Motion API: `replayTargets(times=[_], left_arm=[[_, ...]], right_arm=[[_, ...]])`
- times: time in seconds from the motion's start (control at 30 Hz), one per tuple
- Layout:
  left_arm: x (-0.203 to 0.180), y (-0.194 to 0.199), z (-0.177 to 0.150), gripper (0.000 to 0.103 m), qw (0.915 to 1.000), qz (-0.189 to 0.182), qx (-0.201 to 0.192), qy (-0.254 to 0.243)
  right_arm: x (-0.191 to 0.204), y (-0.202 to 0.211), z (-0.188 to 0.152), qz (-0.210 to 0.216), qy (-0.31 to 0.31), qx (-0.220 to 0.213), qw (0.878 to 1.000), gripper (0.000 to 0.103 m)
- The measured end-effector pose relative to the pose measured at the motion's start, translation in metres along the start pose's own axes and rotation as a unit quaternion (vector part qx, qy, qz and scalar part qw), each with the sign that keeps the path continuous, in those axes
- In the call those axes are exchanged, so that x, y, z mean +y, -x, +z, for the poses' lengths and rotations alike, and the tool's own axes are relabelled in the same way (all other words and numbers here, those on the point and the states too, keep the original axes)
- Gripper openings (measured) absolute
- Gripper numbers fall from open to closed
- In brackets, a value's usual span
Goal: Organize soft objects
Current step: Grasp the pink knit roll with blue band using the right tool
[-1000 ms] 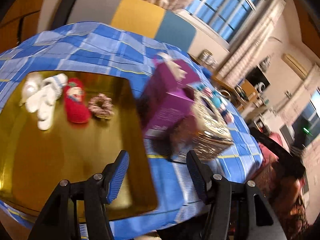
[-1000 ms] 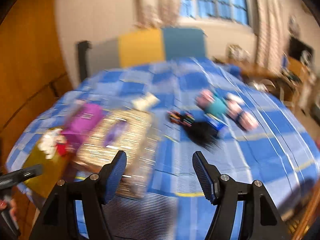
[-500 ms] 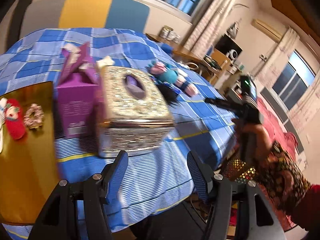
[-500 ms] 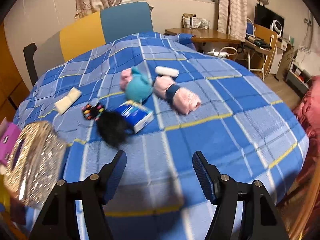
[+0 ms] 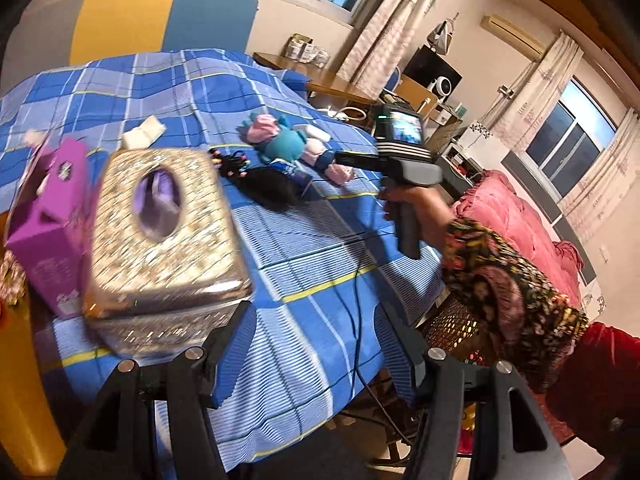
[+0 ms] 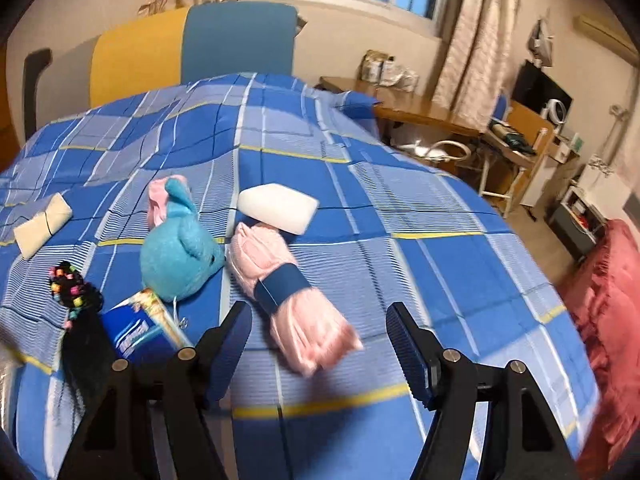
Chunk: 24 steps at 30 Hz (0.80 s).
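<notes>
Blue checked cloth covers the table, and the soft things lie spread across it. Your right gripper hangs over the near part of the cloth with its jaws apart and nothing between the pads; the pink rolled cloth with its dark blue band lies just beyond the fingertips, untouched. Beside that roll, to its left, sits the turquoise plush toy, with a pink piece behind its ear. A white sponge block rests just past the far end of the pink roll. Left of the plush lie a blue tissue packet and a black hair piece with coloured beads, touching one another. Farther left, a cream folded cloth lies on its own.

Your left gripper is also open and empty, held above the table's near edge. Ahead of it and to the left stands the glittering gold tissue box, and the purple carton is pressed against the box's left side. From this view you see your right hand in a patterned sleeve, holding its tool over the far side of the table near the plush and the pink roll.
</notes>
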<state>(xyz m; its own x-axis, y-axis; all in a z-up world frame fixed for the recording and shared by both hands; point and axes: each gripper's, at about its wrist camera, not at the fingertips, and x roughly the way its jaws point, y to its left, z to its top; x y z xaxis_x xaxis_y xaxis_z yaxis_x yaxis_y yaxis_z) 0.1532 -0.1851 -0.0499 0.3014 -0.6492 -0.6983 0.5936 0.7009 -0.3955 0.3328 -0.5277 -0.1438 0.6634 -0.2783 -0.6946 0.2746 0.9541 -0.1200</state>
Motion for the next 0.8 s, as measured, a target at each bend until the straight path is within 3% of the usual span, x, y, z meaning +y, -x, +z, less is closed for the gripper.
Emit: replayTargets(times=[0.27,0.37,0.5,0.67,0.8], left_arm=[[-0.016,-0.024,0.028,0.062,1.0,-0.004,0.006,0.006],[-0.022,-0.033,0.041,0.062,0.9999,-0.005,0.005,0.009],[-0.032,-0.043,0.059,0.062,0.9998,-0.003,0.001,0.018],[-0.034,-0.056,0.081,0.062,0.9992,0.01,-0.002,0.039],[-0.025,-0.068,0.102,0.069,0.9969,0.026,-0.005,0.075]], right_arm=[[0.011,-0.045,0.009,0.034,0.026,0.048,0.998,0.07],[0.013,-0.056,0.008,0.051,0.021,0.068,0.996,0.061],[0.015,-0.061,0.007,0.041,0.024,0.084,0.995,0.048],[0.001,-0.059,0.011,0.059,-0.021,0.119,0.991,0.037],[-0.028,-0.052,0.002,0.101,-0.112,0.176,0.973,0.035]])
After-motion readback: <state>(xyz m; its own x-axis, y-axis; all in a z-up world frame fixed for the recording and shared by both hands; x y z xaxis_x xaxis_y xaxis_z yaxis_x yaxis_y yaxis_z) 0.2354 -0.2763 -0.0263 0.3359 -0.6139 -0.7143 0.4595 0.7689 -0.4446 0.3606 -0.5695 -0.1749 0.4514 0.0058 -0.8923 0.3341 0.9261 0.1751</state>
